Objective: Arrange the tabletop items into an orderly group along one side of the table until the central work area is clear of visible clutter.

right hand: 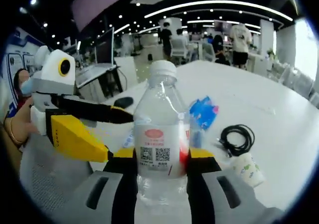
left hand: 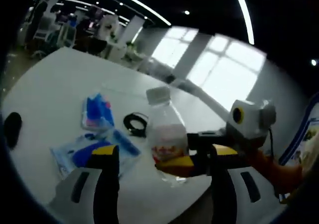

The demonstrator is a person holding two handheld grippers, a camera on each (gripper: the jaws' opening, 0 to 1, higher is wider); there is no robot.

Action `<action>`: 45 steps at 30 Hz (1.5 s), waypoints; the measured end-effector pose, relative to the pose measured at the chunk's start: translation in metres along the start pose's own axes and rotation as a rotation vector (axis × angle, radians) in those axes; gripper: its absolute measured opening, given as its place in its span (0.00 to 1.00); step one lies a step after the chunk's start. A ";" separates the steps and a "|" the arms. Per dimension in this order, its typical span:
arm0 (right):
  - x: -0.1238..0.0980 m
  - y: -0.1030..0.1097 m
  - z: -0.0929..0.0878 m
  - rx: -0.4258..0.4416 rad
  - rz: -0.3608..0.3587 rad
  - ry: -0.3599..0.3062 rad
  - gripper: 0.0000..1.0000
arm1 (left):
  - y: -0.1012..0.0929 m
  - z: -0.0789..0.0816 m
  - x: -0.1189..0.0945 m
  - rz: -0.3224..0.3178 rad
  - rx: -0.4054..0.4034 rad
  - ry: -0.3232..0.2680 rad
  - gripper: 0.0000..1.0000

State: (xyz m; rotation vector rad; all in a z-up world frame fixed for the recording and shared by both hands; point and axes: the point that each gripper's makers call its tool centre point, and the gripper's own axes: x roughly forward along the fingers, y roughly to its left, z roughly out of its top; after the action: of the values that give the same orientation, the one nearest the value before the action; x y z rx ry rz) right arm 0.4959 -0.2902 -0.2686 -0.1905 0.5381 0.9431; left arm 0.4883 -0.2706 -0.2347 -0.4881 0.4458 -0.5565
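A clear water bottle (right hand: 160, 134) with a white cap and a red label stands upright between my right gripper's (right hand: 162, 156) jaws, which are shut on its lower half. The left gripper view has the same bottle (left hand: 166, 129) held from the right by the right gripper (left hand: 183, 151), above the white table (left hand: 60, 84). My left gripper (left hand: 163, 159) is open, its jaws wide apart with the bottle beyond them. It comes into the right gripper view from the left as the left gripper (right hand: 119, 136), close beside the bottle and apart from it.
On the table lie a blue packet (left hand: 97, 112), a clear bag with blue contents (left hand: 94, 151), a coiled black cable (left hand: 135, 123) and a black object (left hand: 12, 129). A paper cup (right hand: 247, 170) lies on its side by the cable (right hand: 238, 136). Desks and people stand beyond.
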 end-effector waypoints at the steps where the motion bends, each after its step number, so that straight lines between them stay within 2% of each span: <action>1: 0.000 0.001 0.001 -0.001 0.000 -0.004 0.36 | -0.001 0.000 0.001 -0.003 -0.005 -0.003 0.69; 8: 0.000 0.013 0.007 -0.023 0.002 -0.037 0.36 | -0.003 0.001 0.006 -0.009 -0.060 -0.015 0.66; 17: 0.006 0.028 0.018 -0.036 0.017 -0.065 0.37 | 0.000 0.003 0.006 -0.010 -0.089 -0.031 0.59; 23: 0.007 0.032 0.021 -0.036 0.020 -0.076 0.37 | 0.002 0.009 0.000 -0.017 -0.099 -0.058 0.50; 27: 0.006 0.033 0.026 -0.036 0.020 -0.091 0.37 | 0.004 0.007 0.001 -0.014 -0.093 -0.053 0.41; 28: 0.006 0.034 0.027 -0.037 0.020 -0.091 0.37 | 0.001 0.009 0.001 -0.031 -0.106 -0.064 0.39; 37: 0.004 0.034 0.033 -0.052 -0.001 -0.108 0.39 | -0.003 0.015 -0.002 -0.032 -0.034 -0.097 0.38; 45: 0.005 0.034 0.041 -0.059 -0.010 -0.142 0.41 | -0.005 0.025 -0.004 -0.007 0.038 -0.129 0.36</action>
State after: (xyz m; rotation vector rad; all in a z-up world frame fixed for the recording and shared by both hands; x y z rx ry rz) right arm 0.4854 -0.2513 -0.2337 -0.1770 0.3783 0.9559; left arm 0.4962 -0.2638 -0.2108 -0.4860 0.3106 -0.5356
